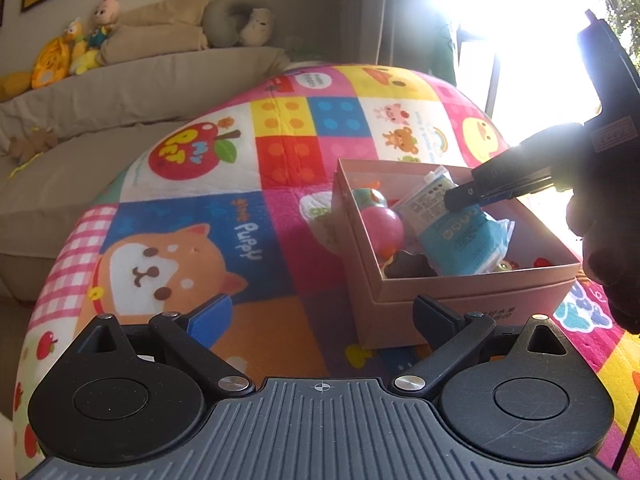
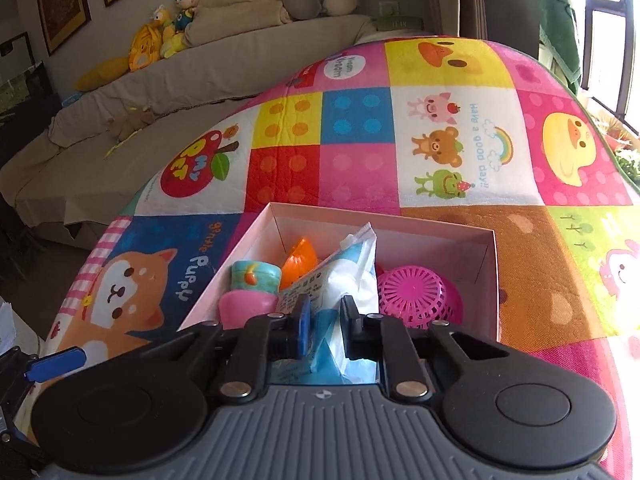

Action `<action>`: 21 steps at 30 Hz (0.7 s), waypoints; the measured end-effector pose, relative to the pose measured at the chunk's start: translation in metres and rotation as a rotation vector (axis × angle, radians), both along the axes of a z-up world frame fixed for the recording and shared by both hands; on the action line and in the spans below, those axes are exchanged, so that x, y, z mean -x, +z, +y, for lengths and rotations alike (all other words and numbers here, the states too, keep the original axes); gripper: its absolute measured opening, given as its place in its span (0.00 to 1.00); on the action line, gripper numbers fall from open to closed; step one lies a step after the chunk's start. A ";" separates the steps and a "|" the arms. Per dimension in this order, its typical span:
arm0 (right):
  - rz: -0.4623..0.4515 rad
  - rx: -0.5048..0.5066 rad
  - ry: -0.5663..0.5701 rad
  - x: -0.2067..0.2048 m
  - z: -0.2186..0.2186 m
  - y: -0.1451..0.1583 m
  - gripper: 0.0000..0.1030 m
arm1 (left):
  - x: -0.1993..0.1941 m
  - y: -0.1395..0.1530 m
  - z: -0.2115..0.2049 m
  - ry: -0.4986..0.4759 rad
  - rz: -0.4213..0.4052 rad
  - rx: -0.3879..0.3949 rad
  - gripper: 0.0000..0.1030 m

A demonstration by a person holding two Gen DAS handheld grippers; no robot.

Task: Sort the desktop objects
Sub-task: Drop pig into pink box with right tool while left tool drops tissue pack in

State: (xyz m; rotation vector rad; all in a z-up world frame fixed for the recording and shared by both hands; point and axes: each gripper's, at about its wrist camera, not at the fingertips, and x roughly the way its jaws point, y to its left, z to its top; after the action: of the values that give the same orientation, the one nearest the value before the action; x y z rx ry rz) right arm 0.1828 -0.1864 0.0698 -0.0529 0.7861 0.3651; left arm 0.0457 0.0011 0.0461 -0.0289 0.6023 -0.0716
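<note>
A pink cardboard box [image 1: 472, 294] sits on the colourful play mat [image 1: 224, 216]. Inside it lie a blue-and-white packet [image 1: 460, 236], a pink ball [image 1: 382, 230], a teal cup [image 2: 254, 276], an orange toy [image 2: 299, 262] and a pink lattice ball [image 2: 416, 294]. My right gripper [image 2: 323, 324] is over the box, shut on the blue-and-white packet [image 2: 344, 280]; it also shows in the left wrist view [image 1: 464, 196]. My left gripper [image 1: 320, 316] is open and empty, low over the mat by the box's near left corner.
A beige sofa [image 2: 224, 60] with plush toys [image 2: 164, 36] and cushions runs behind the mat. A bright window [image 1: 500, 20] is at the right. The box [image 2: 490, 280] fills the mat's near middle.
</note>
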 end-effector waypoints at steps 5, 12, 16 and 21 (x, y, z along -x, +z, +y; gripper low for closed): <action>0.037 0.020 0.004 0.011 -0.016 0.002 0.20 | 0.000 -0.005 0.000 0.006 0.017 -0.011 0.97; 0.002 0.115 -0.120 0.007 -0.033 0.002 0.40 | 0.000 -0.007 -0.011 -0.020 0.025 -0.006 0.97; -0.007 0.119 -0.147 0.002 -0.031 0.001 0.41 | 0.002 -0.008 -0.014 -0.027 0.022 -0.024 0.98; -0.021 0.054 -0.143 0.009 -0.044 0.014 0.47 | 0.003 -0.010 -0.006 -0.002 0.032 -0.017 0.98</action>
State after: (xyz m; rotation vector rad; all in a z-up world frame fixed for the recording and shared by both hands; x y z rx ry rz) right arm 0.1741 -0.2307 0.0841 -0.0504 0.7743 0.2079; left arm 0.0426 -0.0050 0.0364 -0.0126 0.6347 -0.0680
